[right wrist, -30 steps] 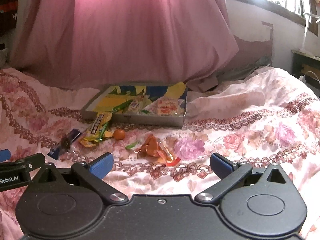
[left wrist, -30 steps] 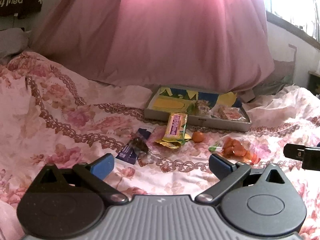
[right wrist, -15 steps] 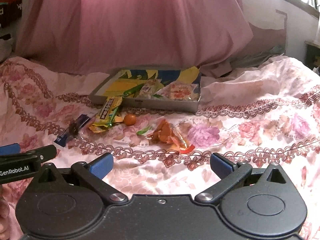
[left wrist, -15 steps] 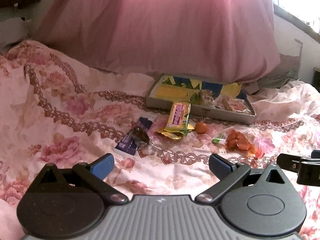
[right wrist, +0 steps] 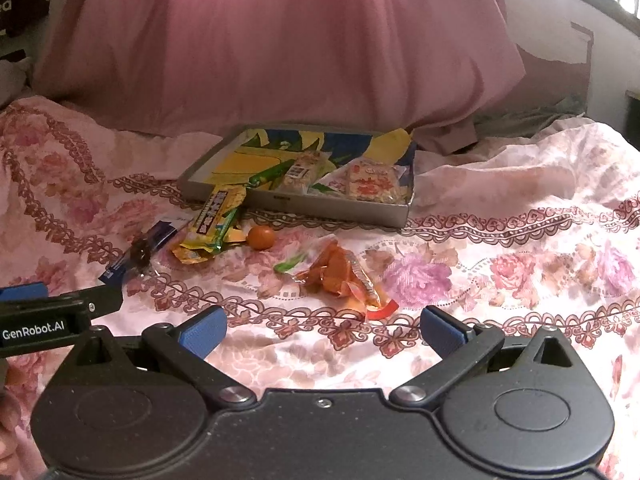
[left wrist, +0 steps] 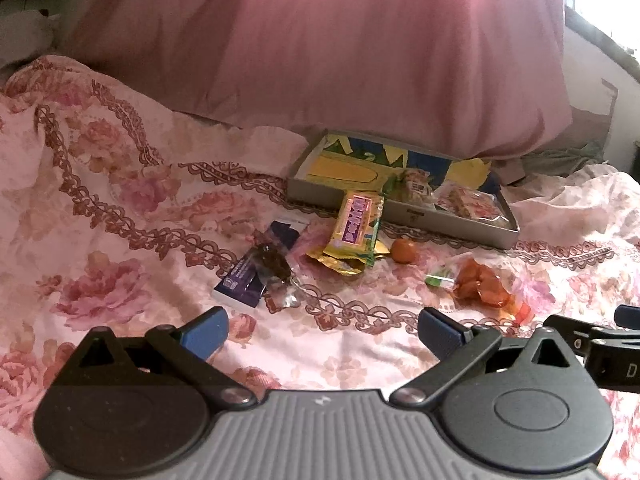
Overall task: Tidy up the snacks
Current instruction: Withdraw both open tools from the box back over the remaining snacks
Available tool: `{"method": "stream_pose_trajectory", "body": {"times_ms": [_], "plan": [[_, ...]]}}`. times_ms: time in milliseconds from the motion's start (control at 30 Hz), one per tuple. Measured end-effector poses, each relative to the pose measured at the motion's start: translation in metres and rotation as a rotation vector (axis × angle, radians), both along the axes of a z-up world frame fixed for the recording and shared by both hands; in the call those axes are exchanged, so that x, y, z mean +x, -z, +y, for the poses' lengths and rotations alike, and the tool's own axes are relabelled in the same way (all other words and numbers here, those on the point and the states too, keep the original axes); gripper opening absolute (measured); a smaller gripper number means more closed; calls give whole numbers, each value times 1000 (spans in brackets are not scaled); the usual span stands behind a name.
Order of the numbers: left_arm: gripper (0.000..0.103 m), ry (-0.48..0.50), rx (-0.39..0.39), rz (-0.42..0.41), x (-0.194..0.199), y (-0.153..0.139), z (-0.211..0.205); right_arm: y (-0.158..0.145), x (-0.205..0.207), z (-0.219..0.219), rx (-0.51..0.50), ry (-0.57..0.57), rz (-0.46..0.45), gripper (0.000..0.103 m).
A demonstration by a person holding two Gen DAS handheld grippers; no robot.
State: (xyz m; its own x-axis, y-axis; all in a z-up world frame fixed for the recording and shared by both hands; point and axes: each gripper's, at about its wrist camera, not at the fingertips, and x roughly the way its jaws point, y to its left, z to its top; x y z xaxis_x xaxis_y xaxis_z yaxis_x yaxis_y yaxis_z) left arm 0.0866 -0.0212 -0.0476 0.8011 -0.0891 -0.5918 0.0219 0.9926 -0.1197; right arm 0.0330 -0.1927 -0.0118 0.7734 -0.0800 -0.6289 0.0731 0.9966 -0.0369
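A shallow grey box [left wrist: 400, 216] [right wrist: 320, 204] lies on the flowered bedspread with a few snack packs inside. In front of it lie a yellow snack bar [left wrist: 356, 226] [right wrist: 214, 216], a small orange ball [left wrist: 403, 250] [right wrist: 261, 237], an orange snack bag [left wrist: 480, 282] [right wrist: 336, 272], a dark purple packet [left wrist: 256, 268] [right wrist: 140, 254] and a small green candy [left wrist: 438, 279] [right wrist: 289, 262]. My left gripper [left wrist: 322, 332] is open and empty, just short of the purple packet. My right gripper [right wrist: 322, 330] is open and empty, just short of the orange bag.
A large pink pillow or duvet [left wrist: 340, 52] [right wrist: 272, 44] rises right behind the box. The bedspread [left wrist: 100, 200] [right wrist: 520, 220] is rumpled, with folds at left and right. A wall and window edge [right wrist: 580, 12] stand at the far right.
Both grippers have moved forward and lower toward the loose snacks, which now look larger. Both stay open and empty. Nothing on the bed has moved.
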Motion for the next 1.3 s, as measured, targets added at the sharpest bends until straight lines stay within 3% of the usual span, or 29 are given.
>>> {"method": "stream_pose_trajectory", "body": {"times_ms": [267, 1300], "plan": [[103, 7, 25, -6, 12, 2, -4, -1, 7, -4, 9, 3, 0, 102], [103, 182, 189, -79, 69, -3, -50, -6, 40, -30, -24, 69, -18, 102]]}}
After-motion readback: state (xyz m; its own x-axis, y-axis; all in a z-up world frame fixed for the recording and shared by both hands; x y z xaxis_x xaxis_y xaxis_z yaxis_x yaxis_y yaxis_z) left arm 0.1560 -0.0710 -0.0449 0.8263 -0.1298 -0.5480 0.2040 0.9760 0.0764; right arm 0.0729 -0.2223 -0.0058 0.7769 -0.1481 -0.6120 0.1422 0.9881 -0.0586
